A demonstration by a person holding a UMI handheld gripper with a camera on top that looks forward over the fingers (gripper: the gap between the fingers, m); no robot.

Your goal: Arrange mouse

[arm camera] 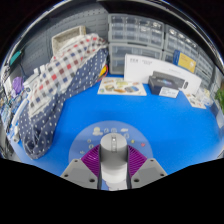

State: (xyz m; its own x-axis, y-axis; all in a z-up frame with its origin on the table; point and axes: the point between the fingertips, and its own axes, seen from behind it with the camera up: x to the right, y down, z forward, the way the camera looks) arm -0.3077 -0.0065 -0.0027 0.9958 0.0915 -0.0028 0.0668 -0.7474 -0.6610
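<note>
One wide-angle camera rides on the tool (112, 168), looking forward and slightly down across the blue counter (130, 115) toward far drawer units (135, 40).

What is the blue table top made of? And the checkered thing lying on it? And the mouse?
Table top: looks like a smooth blue mat or plastic sheet, flat and even; hard to say which.
Checkered thing: cloth, since it folds and drapes softly.
Mouse: probably grey plastic, smooth and matte, held between the jaws of the gripper.
</note>
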